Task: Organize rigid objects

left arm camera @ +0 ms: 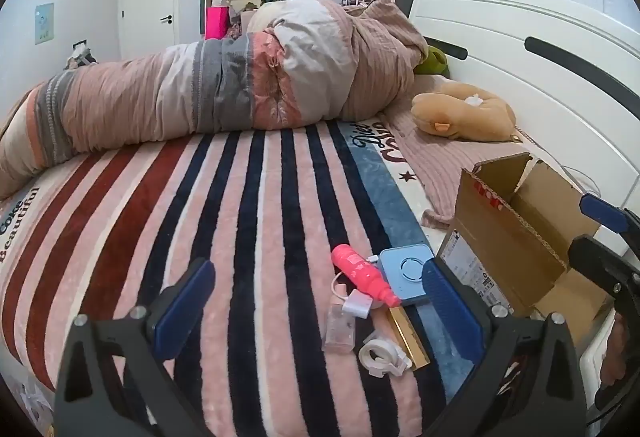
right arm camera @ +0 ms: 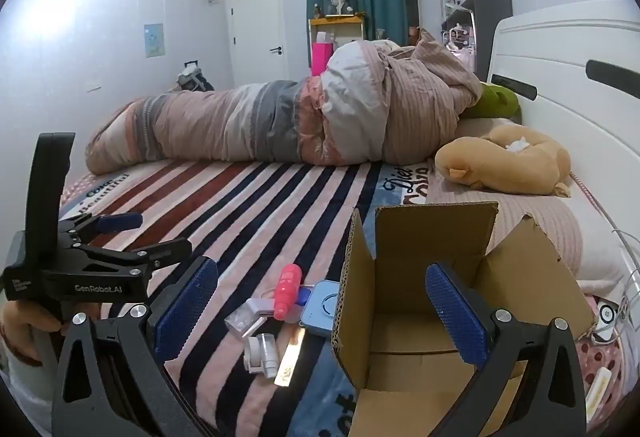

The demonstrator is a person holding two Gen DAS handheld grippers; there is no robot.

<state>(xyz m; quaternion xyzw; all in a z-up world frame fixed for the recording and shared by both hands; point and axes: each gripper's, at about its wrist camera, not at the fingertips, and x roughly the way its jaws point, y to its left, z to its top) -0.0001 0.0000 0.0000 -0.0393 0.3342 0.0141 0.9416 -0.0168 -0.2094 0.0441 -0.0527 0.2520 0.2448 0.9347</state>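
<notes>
A pile of small items lies on the striped blanket: a pink bottle (left arm camera: 362, 273) (right arm camera: 287, 289), a blue square device (left arm camera: 406, 273) (right arm camera: 320, 307), a clear plastic case (left arm camera: 340, 329) (right arm camera: 242, 319), a white adapter (left arm camera: 358, 303), a white tape dispenser (left arm camera: 382, 355) (right arm camera: 260, 353) and a gold bar (left arm camera: 408, 335) (right arm camera: 290, 357). An open cardboard box (left arm camera: 516, 237) (right arm camera: 420, 301) stands right of them. My left gripper (left arm camera: 320, 305) is open and empty, just before the pile. My right gripper (right arm camera: 322, 309) is open and empty, over the box's left wall.
A rolled duvet (left arm camera: 208, 89) lies across the far side of the bed. A tan plush toy (left arm camera: 464, 113) and a green one (right arm camera: 494, 101) sit by the white headboard (left arm camera: 540, 49). Cables and a white device (right arm camera: 606, 317) lie at the right edge.
</notes>
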